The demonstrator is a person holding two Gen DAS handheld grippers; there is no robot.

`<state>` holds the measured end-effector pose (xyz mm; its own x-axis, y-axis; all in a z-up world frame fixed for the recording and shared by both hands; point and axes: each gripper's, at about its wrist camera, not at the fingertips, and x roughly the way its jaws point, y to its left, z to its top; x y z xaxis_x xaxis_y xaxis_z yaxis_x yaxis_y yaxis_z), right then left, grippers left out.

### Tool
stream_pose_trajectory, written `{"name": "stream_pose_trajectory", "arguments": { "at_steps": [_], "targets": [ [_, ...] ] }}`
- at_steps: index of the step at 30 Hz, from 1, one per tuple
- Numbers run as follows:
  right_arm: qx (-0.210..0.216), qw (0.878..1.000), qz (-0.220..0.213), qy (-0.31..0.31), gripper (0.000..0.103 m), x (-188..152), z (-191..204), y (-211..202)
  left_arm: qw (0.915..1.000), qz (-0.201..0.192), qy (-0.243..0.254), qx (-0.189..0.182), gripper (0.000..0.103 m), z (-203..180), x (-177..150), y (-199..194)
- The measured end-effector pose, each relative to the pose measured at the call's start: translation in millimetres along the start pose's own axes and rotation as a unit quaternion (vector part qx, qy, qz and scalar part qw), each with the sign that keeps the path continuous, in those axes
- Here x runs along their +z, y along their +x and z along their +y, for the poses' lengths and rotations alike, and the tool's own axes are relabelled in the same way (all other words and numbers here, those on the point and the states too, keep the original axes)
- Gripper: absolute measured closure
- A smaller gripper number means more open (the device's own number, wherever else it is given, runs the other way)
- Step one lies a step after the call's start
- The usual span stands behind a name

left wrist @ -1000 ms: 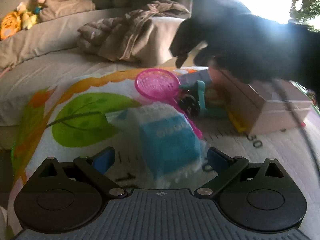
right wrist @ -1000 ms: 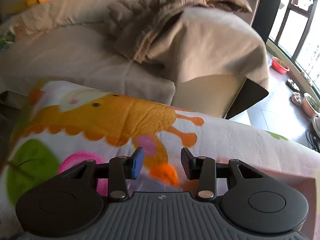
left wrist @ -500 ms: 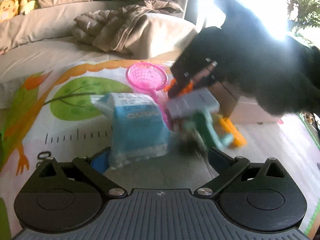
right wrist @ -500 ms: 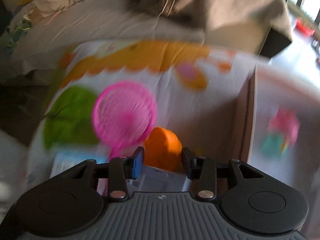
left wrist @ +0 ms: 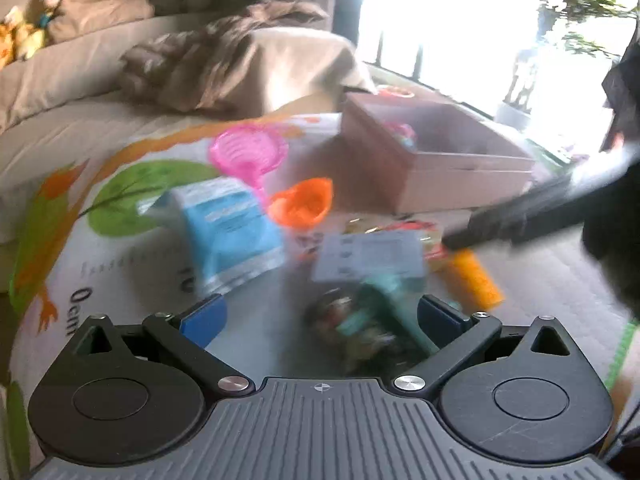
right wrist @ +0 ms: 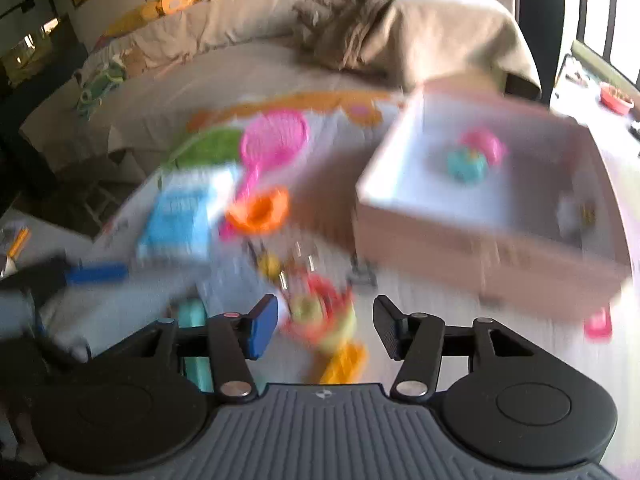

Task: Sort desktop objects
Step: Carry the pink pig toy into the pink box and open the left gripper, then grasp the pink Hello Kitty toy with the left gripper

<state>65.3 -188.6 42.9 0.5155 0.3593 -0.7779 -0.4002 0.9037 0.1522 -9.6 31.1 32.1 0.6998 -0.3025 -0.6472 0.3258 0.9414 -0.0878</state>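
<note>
1. Play mat (left wrist: pixel 120 248) covers the work surface; all the loose items sit on it, left of the cardboard box (right wrist: pixel 480 248), which is the likely drop target.
2. Box is open-topped, with a pink-and-teal toy (right wrist: pixel 474 156) already inside. My read: sorting is early, most items are not yet in.
3. Blue-and-white packet (left wrist: pixel 232 224) lies beside the pink net scoop (left wrist: pixel 248 152) and the orange cup (left wrist: pixel 304 204), close together, edges possibly touching.
4. Left gripper (left wrist: pixel 318 316): jaws spread wide, nothing pinched. Teal toy (left wrist: pixel 376 320) sits low between them, pads not on it.
5. Right gripper (right wrist: pixel 326 328): jaws have just been opening, now part spread, nothing held. Red-and-yellow toy (right wrist: pixel 320 312) lies ahead in the gap, untouched.
6. To do it well: settle the hand, centre one item only, and come down clear of the yellow block (right wrist: pixel 344 360) before closing.
7. Hard to read: both views are motion-blurred. The small clutter around the white card (left wrist: pixel 372 256) can't be identified. A dark shape at the right edge of the left view is probably the other gripper, cut off.
</note>
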Motion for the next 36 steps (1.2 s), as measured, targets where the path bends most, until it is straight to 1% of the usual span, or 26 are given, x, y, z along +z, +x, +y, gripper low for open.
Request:
{"name": "stream_pose_trajectory", "arguments": {
  "at_steps": [2,4,6,7,8,10,11,12,13,14,15,17,19,21,22,23,24,25,26,28,29,31,33,34,35,36],
  "targets": [
    [-0.034,0.999,0.007,-0.015,0.054,-17,-2,2,0.9997,0.002,0.023,-0.008,0.000,-15,1,1],
    [-0.078,0.996,-0.017,-0.030,0.054,-33,-7,-3,0.9987,0.007,0.049,-0.013,0.000,-28,0,5],
    [-0.134,0.990,-0.038,-0.036,0.054,-43,-14,-9,0.9976,0.015,0.068,-0.001,0.000,-39,-3,12],
    [-0.152,0.987,-0.048,-0.033,0.054,-46,-18,-13,0.9971,0.019,0.073,0.011,0.000,-41,-3,17],
    [-0.158,0.986,-0.053,-0.025,0.054,-50,-22,-17,0.9966,0.023,0.075,0.026,0.000,-41,-3,22],
    [-0.141,0.988,-0.062,-0.002,0.054,-57,-32,-26,0.9961,0.025,0.070,0.047,0.000,-39,2,29],
    [-0.134,0.989,-0.067,0.002,0.049,-59,-34,-30,0.9962,0.022,0.069,0.049,0.000,-39,5,31],
    [-0.130,0.989,-0.075,0.005,0.040,-63,-34,-34,0.9962,0.019,0.070,0.049,0.000,-39,8,32],
    [-0.130,0.988,-0.083,0.006,0.036,-65,-34,-34,0.9959,0.014,0.074,0.050,0.000,-41,11,34],
    [-0.130,0.987,-0.090,0.006,0.029,-69,-33,-34,0.9953,0.010,0.079,0.054,0.000,-42,13,36],
    [-0.129,0.987,-0.094,0.007,0.024,-72,-33,-34,0.9938,0.007,0.088,0.067,0.000,-42,14,40],
    [-0.126,0.987,-0.096,0.012,0.020,-78,-29,-33,0.9899,0.006,0.097,0.102,0.000,-35,16,43],
    [-0.118,0.988,-0.096,0.013,0.016,-82,-26,-29,0.9881,0.011,0.087,0.127,0.000,-21,19,44],
    [-0.114,0.988,-0.102,0.010,0.007,-90,-23,-27,0.9843,0.011,0.079,0.157,0.000,-10,22,42],
    [-0.117,0.988,-0.103,0.009,0.006,-93,-22,-25,0.9817,0.007,0.081,0.172,0.000,-6,24,41],
    [-0.118,0.988,-0.103,0.010,0.005,-95,-22,-24,0.9807,0.003,0.080,0.179,0.000,-4,26,39],
    [-0.116,0.988,-0.101,0.014,0.004,-96,-23,-23,0.9814,-0.002,0.075,0.177,0.000,-2,28,35],
    [-0.112,0.989,-0.097,0.019,0.004,-97,-25,-21,0.9843,-0.010,0.063,0.164,0.000,-3,31,28],
    [-0.110,0.989,-0.095,0.025,0.004,-97,-27,-20,0.9877,-0.017,0.053,0.146,0.000,-5,33,23],
    [-0.107,0.989,-0.096,0.038,0.004,-98,-32,-21,0.9945,-0.033,0.037,0.092,0.000,-15,37,12],
    [-0.108,0.988,-0.100,0.044,0.004,-99,-35,-23,0.9964,-0.035,0.034,0.069,0.000,-22,37,11],
    [-0.114,0.986,-0.112,0.056,0.004,-98,-41,-27,0.9986,-0.025,0.031,0.035,0.000,-40,38,20],
    [-0.129,0.982,-0.124,0.065,0.004,-97,-47,-32,0.9990,-0.007,0.038,0.020,0.001,-55,35,35],
    [-0.136,0.980,-0.129,0.068,0.004,-97,-50,-35,0.9988,0.001,0.043,0.023,0.001,-63,34,45],
    [-0.142,0.978,-0.133,0.070,0.004,-99,-52,-38,0.9986,0.007,0.045,0.026,0.006,-68,34,53],
    [-0.147,0.977,-0.137,0.072,0.004,-101,-55,-41,0.9985,0.013,0.045,0.026,0.013,-72,34,61]
  ]
}}
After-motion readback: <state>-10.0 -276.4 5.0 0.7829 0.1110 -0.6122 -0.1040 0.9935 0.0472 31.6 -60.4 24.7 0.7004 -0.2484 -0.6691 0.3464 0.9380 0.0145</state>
